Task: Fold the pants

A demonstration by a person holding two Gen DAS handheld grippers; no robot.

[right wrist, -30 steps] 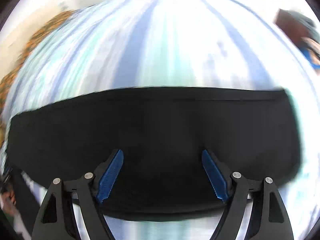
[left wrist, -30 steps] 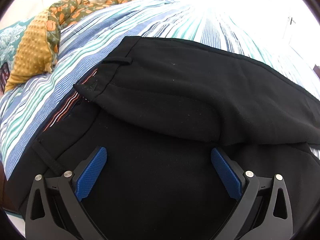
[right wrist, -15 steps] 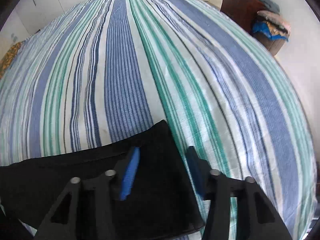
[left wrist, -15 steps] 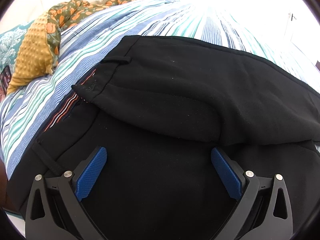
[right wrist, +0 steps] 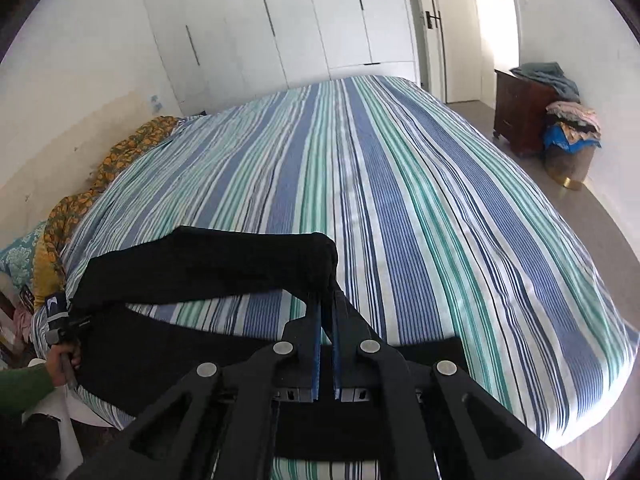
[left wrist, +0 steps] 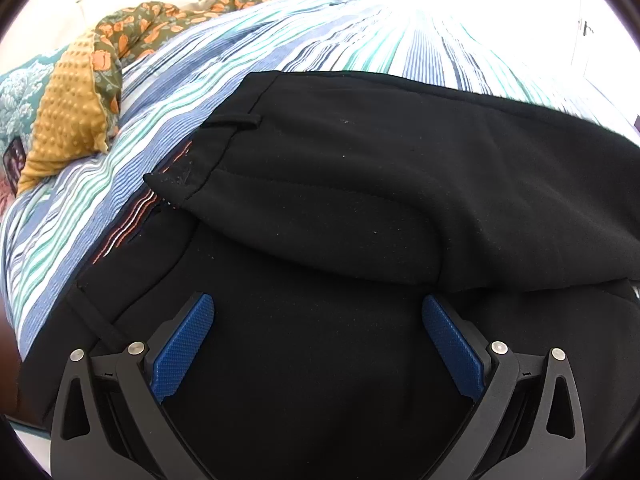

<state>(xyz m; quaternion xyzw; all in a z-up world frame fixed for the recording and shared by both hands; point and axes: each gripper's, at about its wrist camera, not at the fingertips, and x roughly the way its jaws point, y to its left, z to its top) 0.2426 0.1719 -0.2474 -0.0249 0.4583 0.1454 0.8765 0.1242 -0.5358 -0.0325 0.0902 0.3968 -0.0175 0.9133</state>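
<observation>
Black pants (left wrist: 360,208) lie on a striped bed, one leg folded over the other near the waistband. My left gripper (left wrist: 318,334) is open and hovers low over the seat of the pants, touching nothing. In the right wrist view my right gripper (right wrist: 325,312) is shut on the leg end of the pants (right wrist: 224,268) and holds it lifted above the bed, the leg arching back toward the waist. The other leg (right wrist: 168,344) lies flat below. The left gripper (right wrist: 58,320) also shows at the far left of that view.
The blue, green and white striped bedspread (right wrist: 400,200) covers the bed. A mustard and floral blanket (left wrist: 76,112) and a teal pillow (left wrist: 16,96) lie at the head. A dark dresser (right wrist: 520,116) with piled clothes stands at the right wall. White wardrobe doors (right wrist: 280,28) stand behind.
My right gripper closed on the leg end and lifted it up off the bed, toward the waist. The left gripper stayed open and nearly still.
</observation>
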